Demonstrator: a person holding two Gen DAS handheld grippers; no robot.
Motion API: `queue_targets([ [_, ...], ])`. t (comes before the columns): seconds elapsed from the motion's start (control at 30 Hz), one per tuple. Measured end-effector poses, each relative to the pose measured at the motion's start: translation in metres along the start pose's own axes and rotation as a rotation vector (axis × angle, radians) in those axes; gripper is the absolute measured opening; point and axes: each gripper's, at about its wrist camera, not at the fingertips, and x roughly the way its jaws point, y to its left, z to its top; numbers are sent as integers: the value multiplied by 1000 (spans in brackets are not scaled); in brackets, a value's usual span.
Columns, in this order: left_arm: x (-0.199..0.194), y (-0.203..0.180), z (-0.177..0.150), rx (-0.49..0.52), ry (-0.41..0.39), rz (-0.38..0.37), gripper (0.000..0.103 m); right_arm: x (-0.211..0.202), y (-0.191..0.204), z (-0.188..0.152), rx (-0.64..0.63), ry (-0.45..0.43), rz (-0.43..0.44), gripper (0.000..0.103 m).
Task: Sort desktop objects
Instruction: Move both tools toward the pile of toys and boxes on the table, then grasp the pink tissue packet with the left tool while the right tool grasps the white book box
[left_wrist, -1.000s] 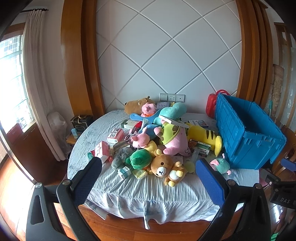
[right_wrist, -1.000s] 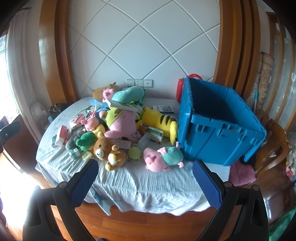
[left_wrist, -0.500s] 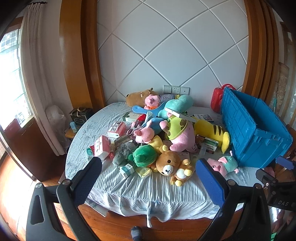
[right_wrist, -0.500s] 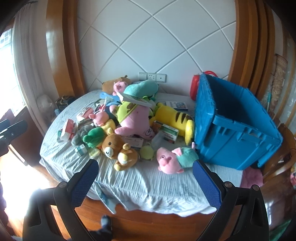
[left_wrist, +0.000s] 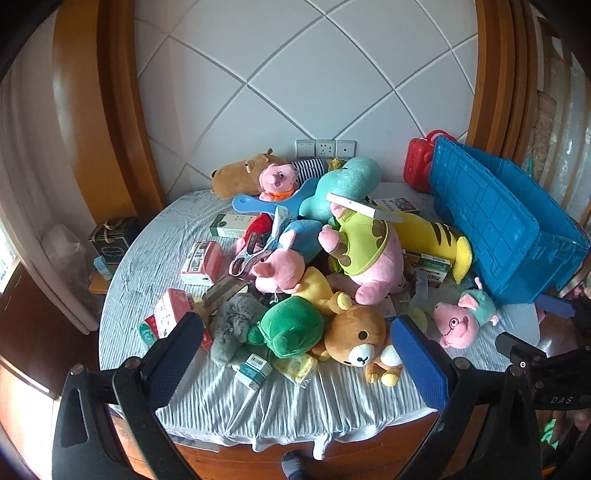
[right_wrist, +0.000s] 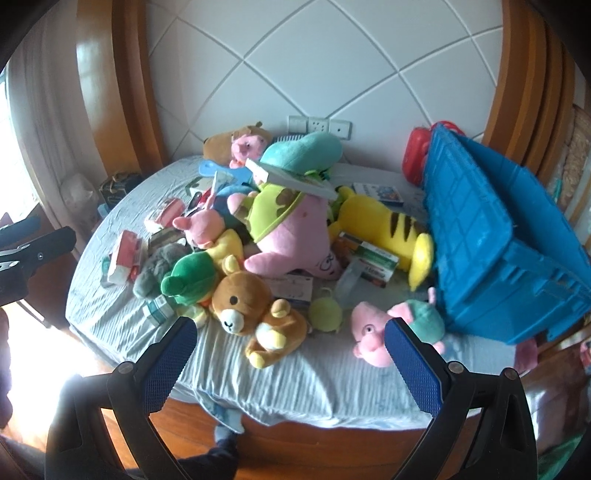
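A pile of plush toys and small boxes covers a round table (left_wrist: 258, 406) with a grey cloth. A brown bear (left_wrist: 360, 339) (right_wrist: 247, 299), a green turtle (left_wrist: 291, 328) (right_wrist: 192, 277) and a pink pig with glasses (left_wrist: 461, 321) (right_wrist: 373, 332) lie nearest me. A big pink toy in a green bib (left_wrist: 365, 254) (right_wrist: 288, 229) and a yellow tiger (left_wrist: 432, 236) (right_wrist: 384, 229) lie behind. My left gripper (left_wrist: 295, 354) is open and empty before the table edge. My right gripper (right_wrist: 291, 354) is open and empty, level with the bear.
A large blue crate (left_wrist: 502, 229) (right_wrist: 495, 243) stands tilted at the table's right. Red-and-white boxes (left_wrist: 201, 254) lie at the left. A red case (left_wrist: 417, 162) is behind the crate. A tiled wall with sockets (left_wrist: 325, 147) backs the table.
Both grippers have moved forward towards the table; the toys look larger and closer. Both stay open and empty.
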Motion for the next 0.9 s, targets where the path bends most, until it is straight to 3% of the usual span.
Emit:
queue_targets([
  [0.2, 45, 18, 3, 73, 59, -61, 103, 42, 21, 3, 15, 57, -16, 103],
  [0.53, 82, 37, 17, 80, 93, -99, 103, 78, 41, 23, 30, 93, -51, 103],
  [0.73, 92, 49, 33, 64, 89, -66, 103, 95, 48, 58, -23, 41, -68, 103],
  [0.9, 98, 64, 48, 15, 81, 5, 103, 119, 59, 94, -146, -29, -96, 103],
])
